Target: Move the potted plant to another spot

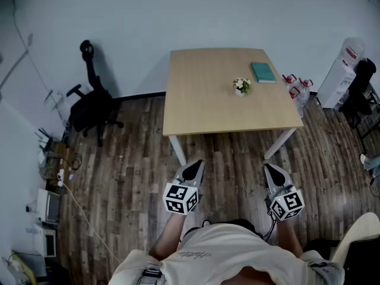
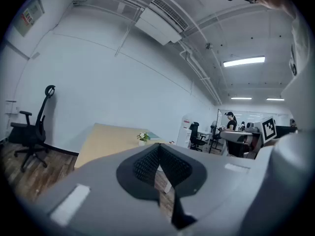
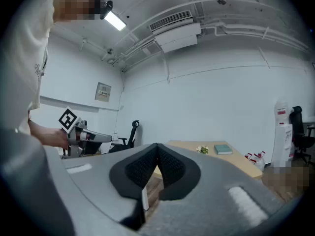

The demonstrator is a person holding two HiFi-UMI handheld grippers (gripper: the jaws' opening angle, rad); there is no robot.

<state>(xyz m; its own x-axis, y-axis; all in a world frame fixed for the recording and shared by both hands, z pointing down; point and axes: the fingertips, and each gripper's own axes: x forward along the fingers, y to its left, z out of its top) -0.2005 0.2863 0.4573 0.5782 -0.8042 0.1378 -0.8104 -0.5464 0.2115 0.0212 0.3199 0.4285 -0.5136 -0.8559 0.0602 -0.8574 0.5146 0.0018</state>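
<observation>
A small potted plant [image 1: 241,86] with white flowers stands on the wooden table [image 1: 202,100], right of its middle; it also shows far off as the potted plant [image 2: 142,138] in the left gripper view and the potted plant [image 3: 201,150] in the right gripper view. My left gripper [image 1: 192,170] and right gripper [image 1: 274,173] are held close to my body over the floor, well short of the table's near edge. Both point level toward the table. The jaws of each meet at the tips with nothing between them: left gripper [image 2: 158,147], right gripper [image 3: 157,146].
A teal book [image 1: 263,72] lies on the table behind the plant. A black office chair [image 1: 92,103] stands at the left wall. Bottles [image 1: 295,85] and a water dispenser [image 1: 338,73] are right of the table. Boxes and cables line the left floor edge.
</observation>
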